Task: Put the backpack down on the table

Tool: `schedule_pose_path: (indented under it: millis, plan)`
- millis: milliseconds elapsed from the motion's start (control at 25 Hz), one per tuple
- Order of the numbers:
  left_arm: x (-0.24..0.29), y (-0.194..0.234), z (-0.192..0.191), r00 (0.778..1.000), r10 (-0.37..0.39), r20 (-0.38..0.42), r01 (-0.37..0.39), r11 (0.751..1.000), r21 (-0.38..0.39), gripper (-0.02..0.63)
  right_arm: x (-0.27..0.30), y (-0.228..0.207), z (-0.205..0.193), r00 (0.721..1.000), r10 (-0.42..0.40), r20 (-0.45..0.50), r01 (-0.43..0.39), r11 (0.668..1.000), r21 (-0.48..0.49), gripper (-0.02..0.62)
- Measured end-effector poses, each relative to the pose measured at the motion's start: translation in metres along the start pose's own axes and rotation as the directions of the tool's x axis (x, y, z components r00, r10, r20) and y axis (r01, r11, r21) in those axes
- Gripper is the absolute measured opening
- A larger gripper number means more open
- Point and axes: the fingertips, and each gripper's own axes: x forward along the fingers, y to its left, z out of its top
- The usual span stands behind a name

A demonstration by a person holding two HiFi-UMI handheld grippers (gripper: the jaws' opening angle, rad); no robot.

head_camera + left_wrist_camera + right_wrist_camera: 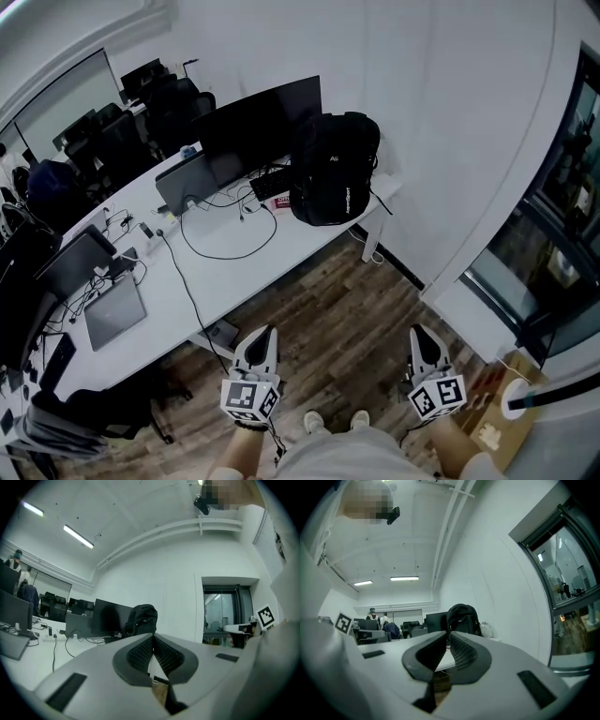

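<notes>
Backpack: black backpack (333, 169) stands upright on the table (225, 272), at its far right corner, close to the right-hand edge; neither gripper touches it
Backpack as a container: it looks closed, and nothing of its contents shows
Beside the backpack: a dark monitor (258, 127) stands just to its left along the far edge, with a black keyboard (272, 183) lying at the foot of both
Middle of the table: an open laptop (192, 183) faces the near edge, and a black cable (230, 248) loops across the bare white top in front of it
Left end of the table: a closed grey laptop (114, 311) lies near the near edge among thin leads
Left gripper (255, 361): jaws pressed shut, tips together, nothing between them; held level over the wooden floor (347, 319), well back from the near edge
Right gripper (427, 361): jaws drawn in until the tips look to meet, nothing gripped; also over the floor, well apart from the table
Cardboard box (497, 422): on the floor to the right of the right gripper; its contents cannot be made out
</notes>
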Motion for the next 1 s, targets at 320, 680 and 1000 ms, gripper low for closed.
schedule_pose_path:
  millis: [320,680,1000]
  plan:
    - [-0.001,-0.028,0.012,0.999,0.050,0.020,-0.050,0.999,0.009,0.008,-0.047,-0.042,0.010,1.000,-0.023,-0.015,0.024,0.999,0.022,0.026]
    - [0.004,-0.077,0.030,0.999,-0.013,0.032,0.012,0.999,0.033,0.008,-0.080,-0.075,0.014,0.997,-0.070,-0.020,0.071,0.996,0.049,0.015]
    - [0.007,-0.090,0.031,1.000,-0.019,0.022,0.017,0.998,0.063,0.008,-0.079,-0.077,0.018,0.998,-0.059,-0.010,0.060,0.998,0.032,0.014]
